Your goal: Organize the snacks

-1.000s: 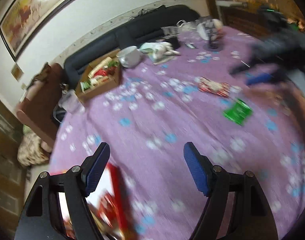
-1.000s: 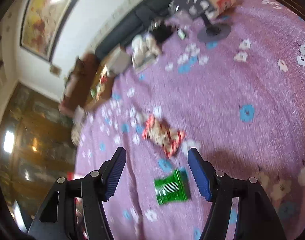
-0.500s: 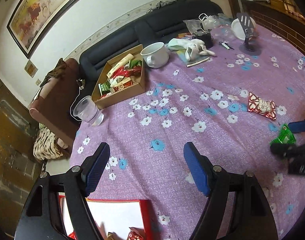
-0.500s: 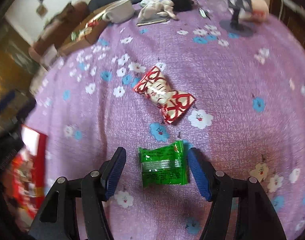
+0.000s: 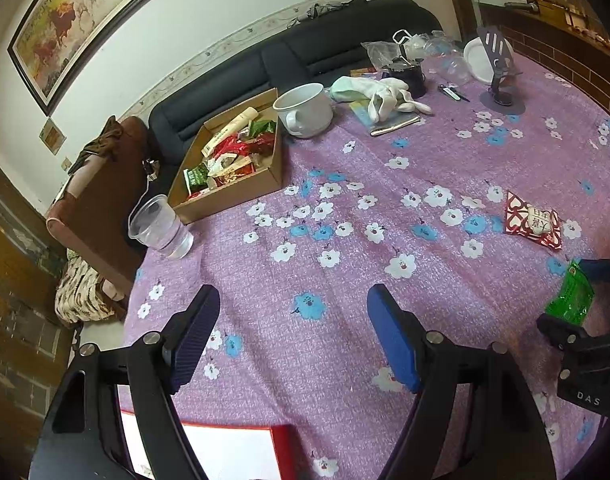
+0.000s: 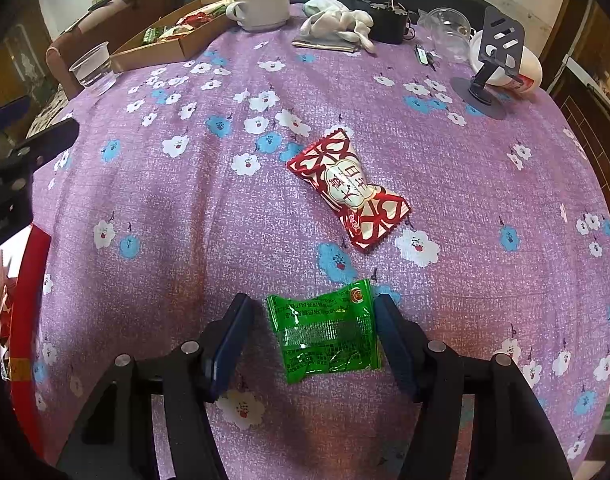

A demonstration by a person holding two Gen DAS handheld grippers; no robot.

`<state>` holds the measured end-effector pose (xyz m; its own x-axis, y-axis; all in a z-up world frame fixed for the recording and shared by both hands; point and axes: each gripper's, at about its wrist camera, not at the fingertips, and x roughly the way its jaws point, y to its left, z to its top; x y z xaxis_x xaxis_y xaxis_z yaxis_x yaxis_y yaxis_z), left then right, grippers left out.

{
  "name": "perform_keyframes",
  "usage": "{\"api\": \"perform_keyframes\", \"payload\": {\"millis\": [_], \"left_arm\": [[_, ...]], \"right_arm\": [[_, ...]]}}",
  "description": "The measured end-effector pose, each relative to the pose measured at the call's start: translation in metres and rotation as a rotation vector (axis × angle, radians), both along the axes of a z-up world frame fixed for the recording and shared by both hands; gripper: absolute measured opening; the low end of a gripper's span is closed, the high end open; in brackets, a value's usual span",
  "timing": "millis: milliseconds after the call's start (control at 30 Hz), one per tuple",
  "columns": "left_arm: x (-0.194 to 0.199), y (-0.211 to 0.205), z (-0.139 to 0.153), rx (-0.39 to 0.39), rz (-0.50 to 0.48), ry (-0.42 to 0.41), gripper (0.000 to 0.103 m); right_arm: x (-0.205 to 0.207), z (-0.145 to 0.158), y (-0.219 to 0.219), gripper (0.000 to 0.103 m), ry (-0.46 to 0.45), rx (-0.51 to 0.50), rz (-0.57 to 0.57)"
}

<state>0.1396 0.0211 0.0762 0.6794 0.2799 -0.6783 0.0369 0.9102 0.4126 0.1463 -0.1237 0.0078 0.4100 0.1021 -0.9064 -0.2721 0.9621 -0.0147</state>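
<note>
- Between the spread fingers of the right gripper (image 6: 311,336) lies the green packet (image 6: 325,333), its edge against the right-hand pad.
- Just beyond the fingertips: a red-and-white candy packet (image 6: 349,188), nothing between.
- Far ahead sits the cardboard snack box (image 5: 241,160), beside a white mug (image 5: 305,109).
- Left gripper (image 5: 293,340) gapes wide, holding nothing, a red tray (image 5: 233,452) beneath it.

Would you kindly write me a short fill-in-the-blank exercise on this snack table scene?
1. The packet between the fingers of the right gripper is coloured ____.
2. The left gripper holds ____.
3. The red and white snack lies on the ____ tablecloth.
4. Most snacks sit in the cardboard box beside the white ____.

Missing words: green; nothing; purple; bowl
</note>
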Motion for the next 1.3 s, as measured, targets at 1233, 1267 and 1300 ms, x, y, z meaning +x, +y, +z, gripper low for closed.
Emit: {"api": "perform_keyframes", "payload": {"millis": [1233, 1267, 1300], "left_arm": [[0.030, 0.004, -0.023, -0.042, -0.050, 0.050, 0.076], [0.030, 0.003, -0.024, -0.042, -0.053, 0.049, 0.076], [0.031, 0.003, -0.024, -0.044, -0.055, 0.050, 0.076]], "right_arm": [[-0.005, 0.001, 0.004, 0.066, -0.068, -0.023, 0.007], [-0.005, 0.000, 0.004, 0.067, -0.071, -0.024, 0.008], [-0.005, 0.000, 0.004, 0.068, -0.075, -0.026, 0.009]]}}
